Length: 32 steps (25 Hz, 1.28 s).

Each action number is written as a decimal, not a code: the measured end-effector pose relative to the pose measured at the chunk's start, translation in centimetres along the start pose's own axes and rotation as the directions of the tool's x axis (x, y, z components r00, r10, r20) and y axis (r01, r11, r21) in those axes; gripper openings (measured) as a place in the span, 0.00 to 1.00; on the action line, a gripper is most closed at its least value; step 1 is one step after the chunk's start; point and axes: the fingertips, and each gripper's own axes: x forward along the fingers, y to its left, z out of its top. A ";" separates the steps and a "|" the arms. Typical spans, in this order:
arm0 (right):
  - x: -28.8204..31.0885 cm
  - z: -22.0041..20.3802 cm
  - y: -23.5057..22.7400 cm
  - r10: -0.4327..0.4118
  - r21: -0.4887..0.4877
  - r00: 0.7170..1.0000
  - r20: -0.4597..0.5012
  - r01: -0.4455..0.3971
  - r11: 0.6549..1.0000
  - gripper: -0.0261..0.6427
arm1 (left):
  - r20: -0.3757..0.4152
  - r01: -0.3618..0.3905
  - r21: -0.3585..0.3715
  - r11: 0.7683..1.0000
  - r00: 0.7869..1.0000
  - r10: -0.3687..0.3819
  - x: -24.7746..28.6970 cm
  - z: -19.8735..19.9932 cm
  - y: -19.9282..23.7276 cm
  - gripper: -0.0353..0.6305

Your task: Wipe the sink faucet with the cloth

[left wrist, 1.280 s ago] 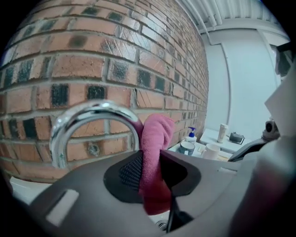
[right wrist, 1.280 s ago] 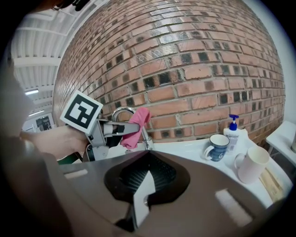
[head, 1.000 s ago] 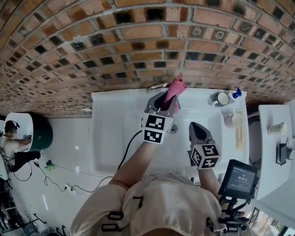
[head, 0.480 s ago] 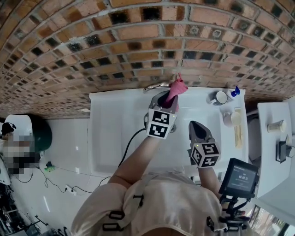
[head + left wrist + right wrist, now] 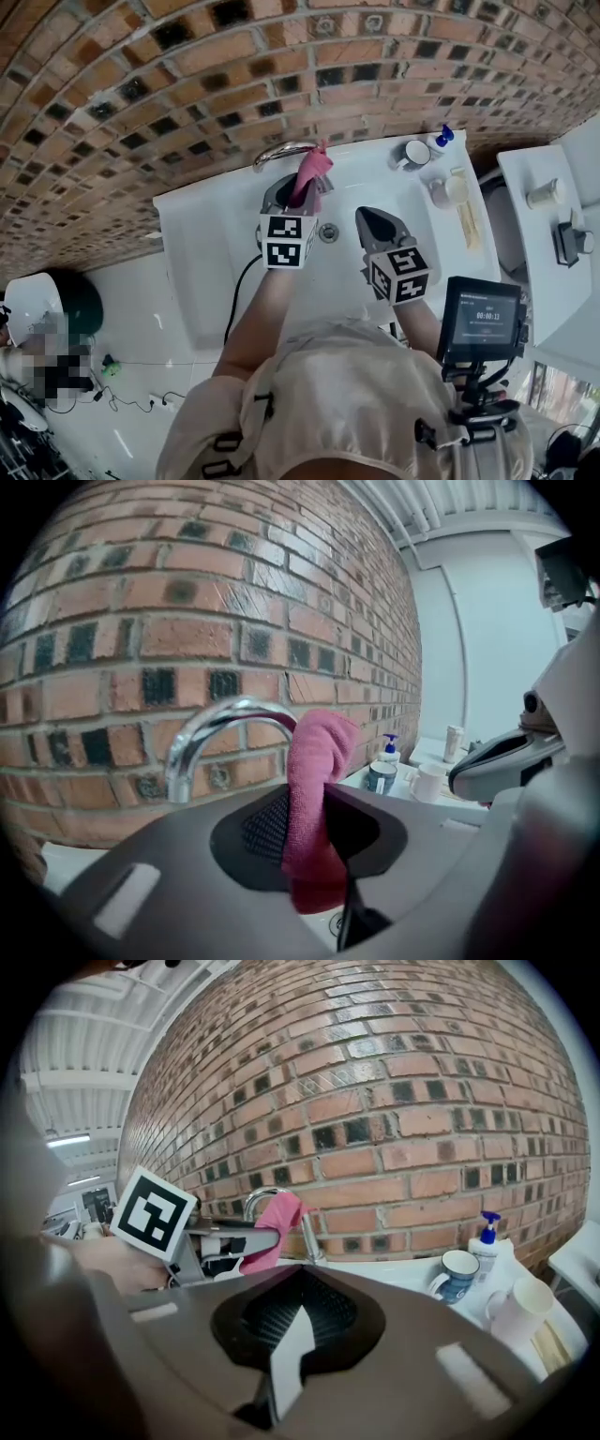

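Along the sink's back edge, under the brick wall (image 5: 187, 75), the chrome faucet (image 5: 202, 731) arches out over the white sink (image 5: 206, 253), and the pink cloth (image 5: 314, 761) is up against it. The left gripper (image 5: 300, 190) has its jaws closed on the cloth. In the left gripper view the fabric fills the gap between the pads. A lower fold hangs out beneath the jaws, and the upper end stands up past the fingertips, where it covers the outer end of the spout's curve. From the right gripper view the same pink end drapes over the top of the arch, so cloth and faucet touch there. The left gripper sits just in front of the spout, pointing toward the wall and slightly down. The drain (image 5: 327, 232) lies in the basin between the two grippers. The right gripper (image 5: 380, 223) hovers over the right half of the basin, apart from the faucet, its jaws a little apart with nothing between them; only white basin shows through the slit. At the sink's back right corner stand a blue mug (image 5: 410, 155) and a soap pump bottle (image 5: 441, 139), with a white mug (image 5: 448, 190) nearer the front. A black cable (image 5: 242, 286) runs from the left gripper over the sink's front edge.
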 end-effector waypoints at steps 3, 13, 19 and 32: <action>0.4 0.3 2.1 0.038 -0.021 0.999 0.002 -0.038 0.999 0.02 | 0.061 -0.039 0.003 0.999 0.997 0.039 -3.6 1.5 1.1 0.19; 3.7 0.9 12.2 0.173 -0.058 0.985 -0.015 -0.174 0.983 0.02 | 0.158 -0.231 -0.061 0.971 0.958 0.238 -16.7 1.2 10.0 0.19; 5.0 -0.3 16.7 0.192 -0.073 0.980 -0.051 -0.196 0.978 0.02 | -0.024 -0.304 -0.141 0.942 0.952 0.304 -20.6 -8.9 14.7 0.19; 7.1 -3.4 21.7 0.170 -0.067 0.977 -0.127 -0.180 0.981 0.02 | -0.327 -0.368 -0.124 0.921 0.892 0.312 -23.3 -25.4 20.4 0.20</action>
